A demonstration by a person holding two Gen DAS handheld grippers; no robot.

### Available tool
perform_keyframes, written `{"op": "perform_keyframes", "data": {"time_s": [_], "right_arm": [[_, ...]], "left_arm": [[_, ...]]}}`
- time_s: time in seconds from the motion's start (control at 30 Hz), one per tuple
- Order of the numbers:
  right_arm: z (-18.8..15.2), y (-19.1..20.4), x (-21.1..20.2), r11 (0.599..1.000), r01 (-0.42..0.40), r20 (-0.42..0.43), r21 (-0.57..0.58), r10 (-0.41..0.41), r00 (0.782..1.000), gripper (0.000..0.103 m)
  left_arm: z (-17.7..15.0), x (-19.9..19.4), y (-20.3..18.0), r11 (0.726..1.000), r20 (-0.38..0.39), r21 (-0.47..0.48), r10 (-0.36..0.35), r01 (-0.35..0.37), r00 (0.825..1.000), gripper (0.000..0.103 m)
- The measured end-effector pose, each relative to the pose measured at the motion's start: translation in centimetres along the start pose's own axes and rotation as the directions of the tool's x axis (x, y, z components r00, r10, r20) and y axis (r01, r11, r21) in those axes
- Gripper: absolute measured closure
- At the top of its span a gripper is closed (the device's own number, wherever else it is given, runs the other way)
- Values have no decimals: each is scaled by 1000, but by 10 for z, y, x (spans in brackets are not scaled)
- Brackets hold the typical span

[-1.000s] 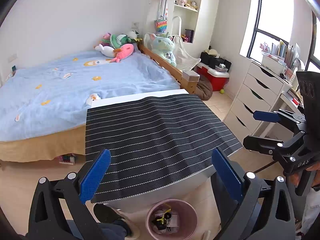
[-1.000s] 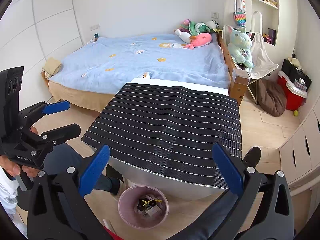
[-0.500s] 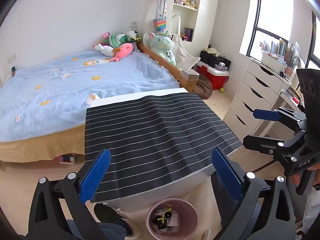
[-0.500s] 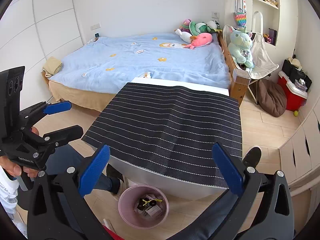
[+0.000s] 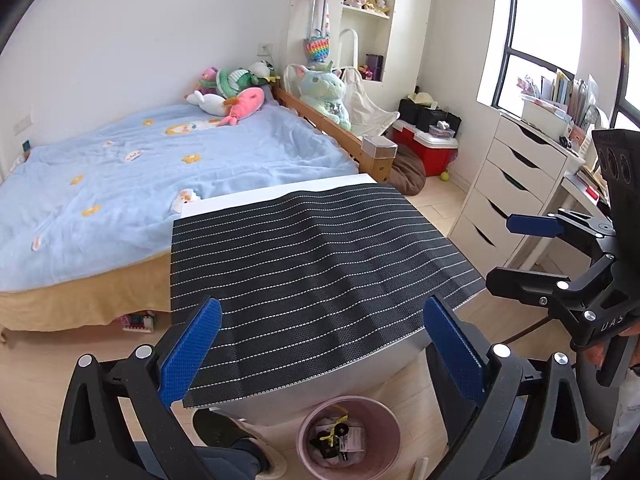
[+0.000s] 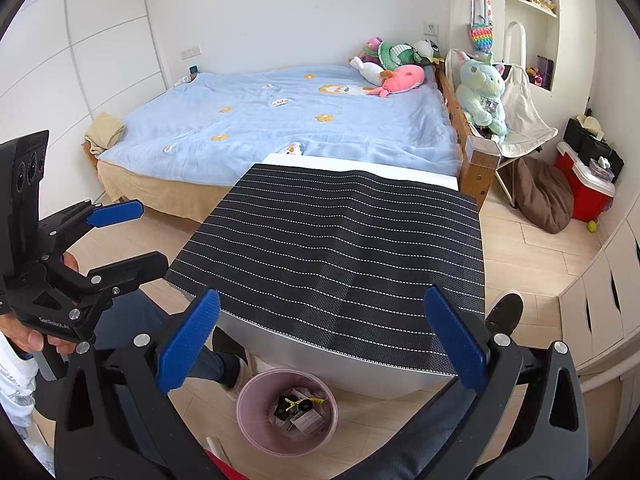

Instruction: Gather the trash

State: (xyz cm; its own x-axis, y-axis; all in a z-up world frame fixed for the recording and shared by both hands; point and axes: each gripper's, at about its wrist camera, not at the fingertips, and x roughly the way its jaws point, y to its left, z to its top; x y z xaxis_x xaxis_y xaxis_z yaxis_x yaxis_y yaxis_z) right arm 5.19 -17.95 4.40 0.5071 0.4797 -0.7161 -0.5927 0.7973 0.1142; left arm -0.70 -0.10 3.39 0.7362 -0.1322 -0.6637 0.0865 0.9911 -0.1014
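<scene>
Right wrist view, pink bin holding trash, both grippers' fingers wide apart, empty

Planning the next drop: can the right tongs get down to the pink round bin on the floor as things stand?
Probably yes. The pink round plastic bin sits on the floor just past the striped-mat table's near edge, mouth open upward, and the open, empty right tongs hang above it with nothing between.

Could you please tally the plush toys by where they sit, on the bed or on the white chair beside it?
On the bed: 4, namely pink fish, white seal, green plush, purple plush.
On the chair: 1, teal unicorn.
Total: 5, though overlaps in the bed pile could hide another.
</scene>
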Motion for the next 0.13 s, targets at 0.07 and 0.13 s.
{"op": "perform_keyframes", "data": {"time_s": [0.07, 0.13], "right_arm": [[-1, 0, 1, 1000, 0, 0, -1, 0, 1000, 3], [0, 0, 1, 1000, 0, 0, -2, 0, 1000, 3]], "left_arm": [[0, 0, 0, 1000, -1, 0, 6, -6, 1000, 6], [0, 1, 0, 1000, 1, -2, 12, -12, 1000, 6]]}}
